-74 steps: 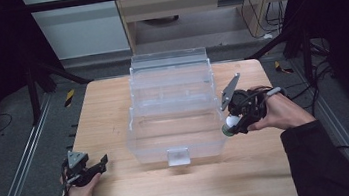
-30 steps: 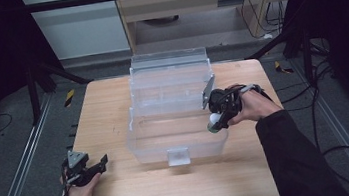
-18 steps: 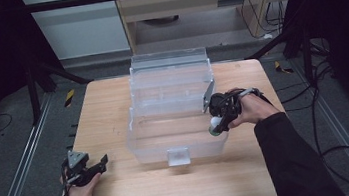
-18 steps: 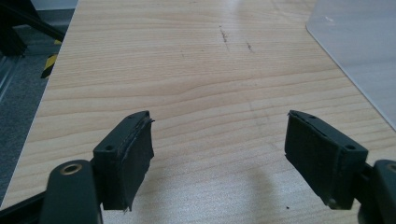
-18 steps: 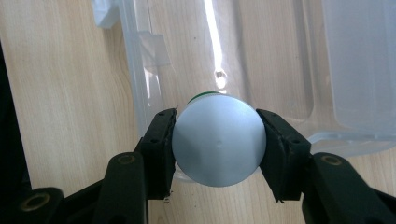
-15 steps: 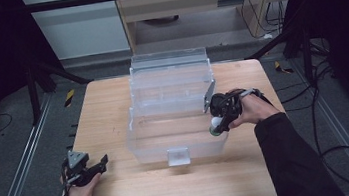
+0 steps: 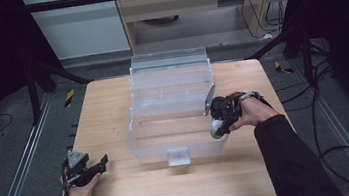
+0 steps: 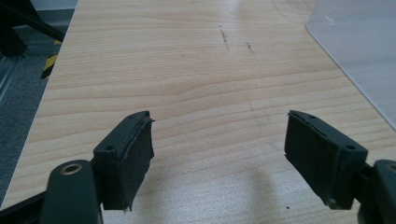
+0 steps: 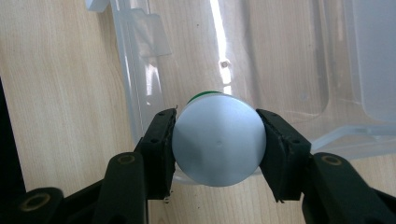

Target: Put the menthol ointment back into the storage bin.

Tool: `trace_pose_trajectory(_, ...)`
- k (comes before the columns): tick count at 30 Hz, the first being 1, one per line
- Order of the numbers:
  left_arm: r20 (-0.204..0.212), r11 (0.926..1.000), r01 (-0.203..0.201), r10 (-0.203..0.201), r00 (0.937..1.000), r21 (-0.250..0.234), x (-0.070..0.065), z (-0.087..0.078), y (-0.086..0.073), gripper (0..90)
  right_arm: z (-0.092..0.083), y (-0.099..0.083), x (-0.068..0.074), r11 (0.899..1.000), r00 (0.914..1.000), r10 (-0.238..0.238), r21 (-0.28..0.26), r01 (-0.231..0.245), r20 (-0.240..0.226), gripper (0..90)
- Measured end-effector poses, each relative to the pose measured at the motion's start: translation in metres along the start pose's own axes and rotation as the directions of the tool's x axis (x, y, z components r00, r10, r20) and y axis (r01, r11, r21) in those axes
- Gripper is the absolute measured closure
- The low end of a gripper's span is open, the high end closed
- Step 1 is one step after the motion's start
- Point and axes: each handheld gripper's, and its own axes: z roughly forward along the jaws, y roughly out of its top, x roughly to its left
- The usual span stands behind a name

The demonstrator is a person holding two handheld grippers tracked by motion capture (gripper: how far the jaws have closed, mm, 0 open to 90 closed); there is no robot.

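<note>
A clear plastic box (image 7: 175, 123) with its lid standing open at the back sits mid-table. My right gripper (image 7: 218, 123) points down over the box's right front corner, shut on a white round container (image 9: 218, 139) with a green end (image 9: 205, 94). In the right gripper view both pads press the container's sides, above the clear box wall (image 9: 133, 88). My left gripper (image 7: 88, 170) rests at the table's front left corner, far from the box. Its jaws stand wide open over bare wood, with the pads (image 8: 133, 154) holding nothing.
The wooden table (image 7: 107, 101) has free room left and front of the box. A corner of the clear box (image 8: 359, 51) shows at the right of the left gripper view. Dark frame posts and cables (image 7: 324, 104) flank the table.
My right gripper has carried the container leftward from beside the box to over its right front corner and sunk lower there. The left gripper has not moved.
</note>
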Motion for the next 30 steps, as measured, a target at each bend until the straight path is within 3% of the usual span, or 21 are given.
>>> trace_pose_trajectory(24,-0.001,1.0,-0.006,0.006,1.0,0.0,0.0,0.0,0.0,23.0,0.015,-0.003,0.0,0.999,0.9995,0.004,0.037,-0.003,-0.03,50.0)
trace_pose_trajectory(30,-0.002,1.0,-0.005,0.005,1.0,-0.001,0.0,0.0,0.0,23.0,0.016,-0.003,0.0,1.0,0.9995,0.004,0.025,-0.004,-0.03,50.4)
